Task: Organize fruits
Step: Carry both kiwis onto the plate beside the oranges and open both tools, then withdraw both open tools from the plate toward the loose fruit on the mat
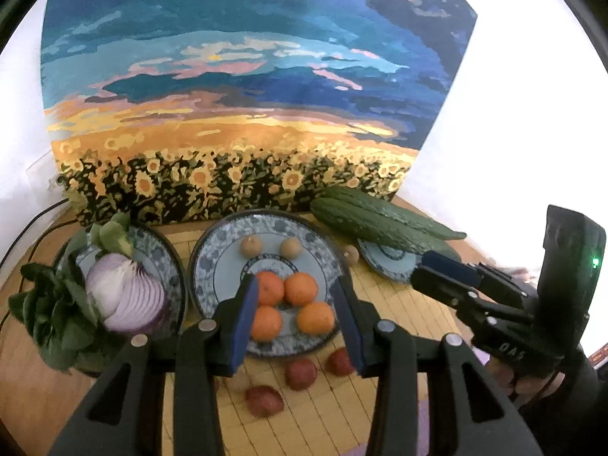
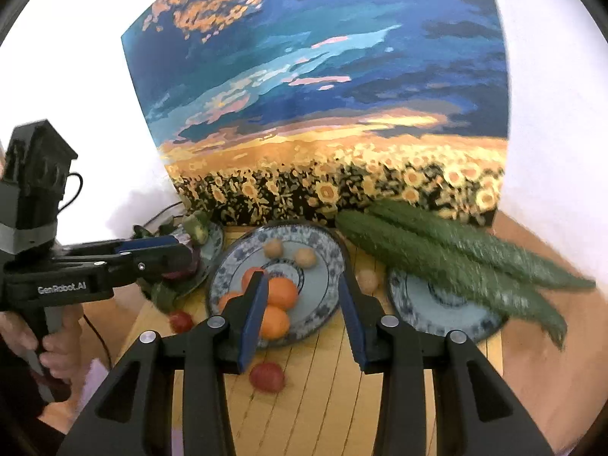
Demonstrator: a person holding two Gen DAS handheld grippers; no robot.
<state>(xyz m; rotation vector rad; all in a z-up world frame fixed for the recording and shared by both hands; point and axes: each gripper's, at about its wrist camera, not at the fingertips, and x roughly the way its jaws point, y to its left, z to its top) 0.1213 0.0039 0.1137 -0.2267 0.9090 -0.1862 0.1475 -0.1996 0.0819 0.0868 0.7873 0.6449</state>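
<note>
A blue patterned middle plate [image 1: 212, 266] [image 2: 323, 300] holds several oranges [image 1: 300, 288] [image 2: 281, 292] and two small tan fruits [image 1: 251, 246] [image 2: 305, 257]. A third tan fruit [image 1: 351, 255] [image 2: 367, 280] lies on the mat beside the plate. Three red fruits [image 1: 301, 373] lie on the mat in front; two show in the right wrist view [image 2: 267, 377]. My left gripper [image 1: 296, 304] is open and empty, hovering over the plate's front. My right gripper [image 2: 302, 304] is open and empty, above the plate's right front; it also shows in the left wrist view [image 1: 446, 266].
A left plate [image 1: 171, 262] holds a cut red onion [image 1: 125, 292] and leafy greens [image 1: 57, 311]. A right plate [image 2: 437, 311] [image 1: 383, 262] carries two long green gourds [image 2: 456, 258] [image 1: 380, 220]. A sunflower painting [image 1: 243, 114] stands behind. A bamboo mat [image 1: 326, 410] covers the table.
</note>
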